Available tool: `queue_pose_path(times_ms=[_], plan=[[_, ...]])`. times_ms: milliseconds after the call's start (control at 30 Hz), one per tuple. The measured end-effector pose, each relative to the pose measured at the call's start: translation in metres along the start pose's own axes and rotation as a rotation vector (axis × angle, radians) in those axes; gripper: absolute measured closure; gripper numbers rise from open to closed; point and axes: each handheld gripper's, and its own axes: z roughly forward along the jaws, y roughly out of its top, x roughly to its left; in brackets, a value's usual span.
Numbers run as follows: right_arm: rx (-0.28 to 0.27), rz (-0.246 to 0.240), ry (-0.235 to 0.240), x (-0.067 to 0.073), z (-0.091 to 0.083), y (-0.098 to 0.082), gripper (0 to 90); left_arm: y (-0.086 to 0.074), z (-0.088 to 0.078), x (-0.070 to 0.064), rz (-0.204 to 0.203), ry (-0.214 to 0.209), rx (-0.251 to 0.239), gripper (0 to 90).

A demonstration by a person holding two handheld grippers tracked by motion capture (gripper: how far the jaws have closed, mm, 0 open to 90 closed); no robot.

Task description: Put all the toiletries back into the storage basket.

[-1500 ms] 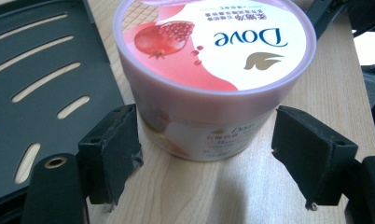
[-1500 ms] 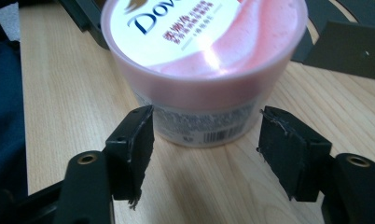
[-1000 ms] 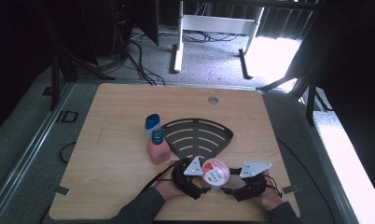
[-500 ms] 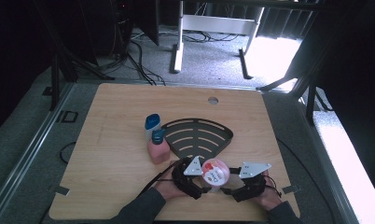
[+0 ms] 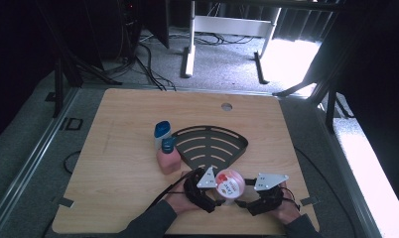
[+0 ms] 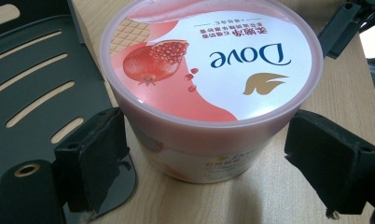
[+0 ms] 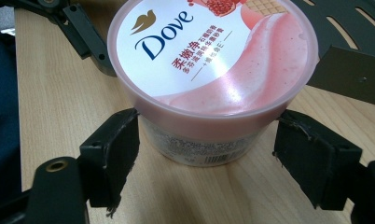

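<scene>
A light wooden counter (image 5: 138, 124) with rounded corners and a small round hole (image 5: 227, 106) near its far edge stands on grey carpeted floor (image 5: 29, 144). Beyond it, the white metal frame of another desk (image 5: 222, 29) rises from the carpet, with black cables (image 5: 143, 59) trailing across the floor at its left. Bright light, possibly daylight from a window out of sight, falls in a patch (image 5: 292, 62) on the floor at the far right and along a strip (image 5: 371, 173) at the right edge. The rest of the room lies in deep shadow, with dark furniture legs (image 5: 331, 94) barely discernible.
</scene>
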Motion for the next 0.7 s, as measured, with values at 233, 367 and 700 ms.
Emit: queue_pose_path(times_ms=[233,367,700], plan=[[-0.002,0.004,0.007,0.000,-0.001,0.001,22.0,0.002,-0.001,0.000,-0.008,-0.001,0.001,13.4],[-0.007,0.005,0.004,-0.002,-0.003,0.002,22.0,0.007,-0.002,0.001,0.001,0.001,0.007,13.4],[-0.012,0.005,0.006,-0.007,-0.009,0.008,21.8,0.015,-0.005,0.004,-0.005,0.005,0.003,13.3]])
